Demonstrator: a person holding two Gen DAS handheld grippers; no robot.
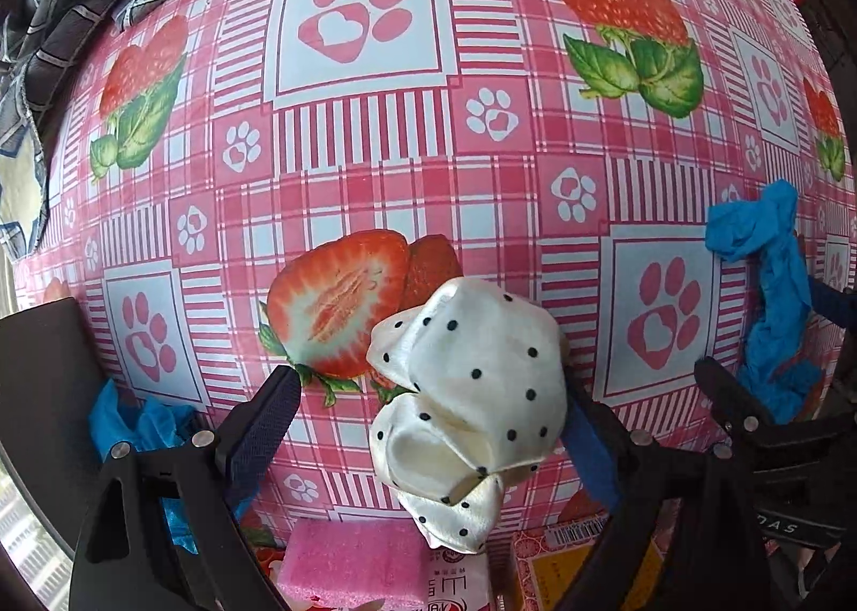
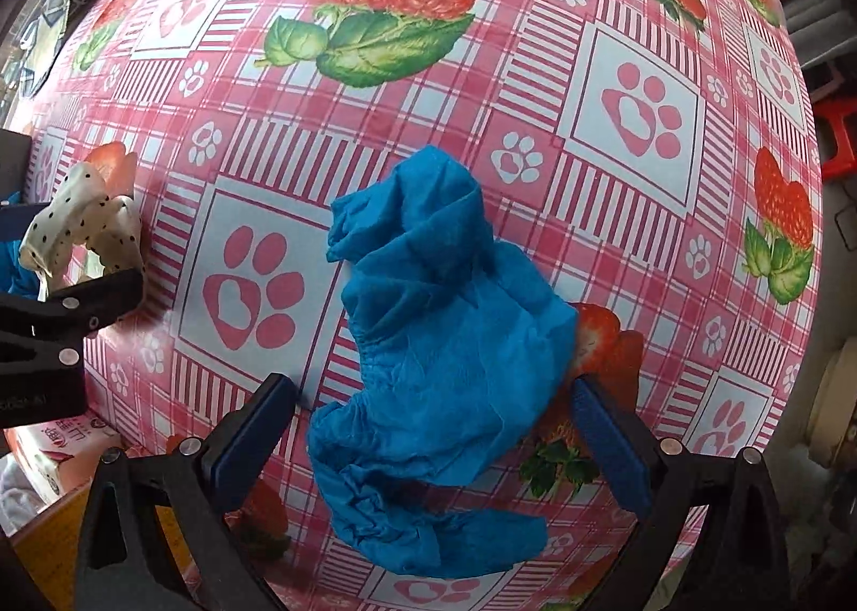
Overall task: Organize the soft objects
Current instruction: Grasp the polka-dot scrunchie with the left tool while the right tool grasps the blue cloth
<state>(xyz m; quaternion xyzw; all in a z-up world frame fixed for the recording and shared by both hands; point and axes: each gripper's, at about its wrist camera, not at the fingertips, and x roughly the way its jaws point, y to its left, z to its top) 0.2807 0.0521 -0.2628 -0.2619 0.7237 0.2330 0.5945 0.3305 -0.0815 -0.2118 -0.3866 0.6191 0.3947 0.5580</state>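
In the left wrist view, the left gripper (image 1: pixel 428 407) is spread wide around a dotted white cloth (image 1: pixel 471 407) on the tablecloth (image 1: pixel 375 172); a barcode (image 1: pixel 576 533) is printed on a box (image 1: pixel 557 568), its writing unreadable.

In the right wrist view, the right gripper (image 2: pixel 434 407) is spread around a crumpled blue cloth (image 2: pixel 439 370).

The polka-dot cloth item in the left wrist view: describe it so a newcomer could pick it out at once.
Start from the pink strawberry-and-paw tablecloth and come down to the big halved-strawberry print. Just right of it, between the left gripper fingers, sits the cream satin scrunchie. Its black dots set it apart from the plain blue crumpled cloth further right and the pink sponge below.
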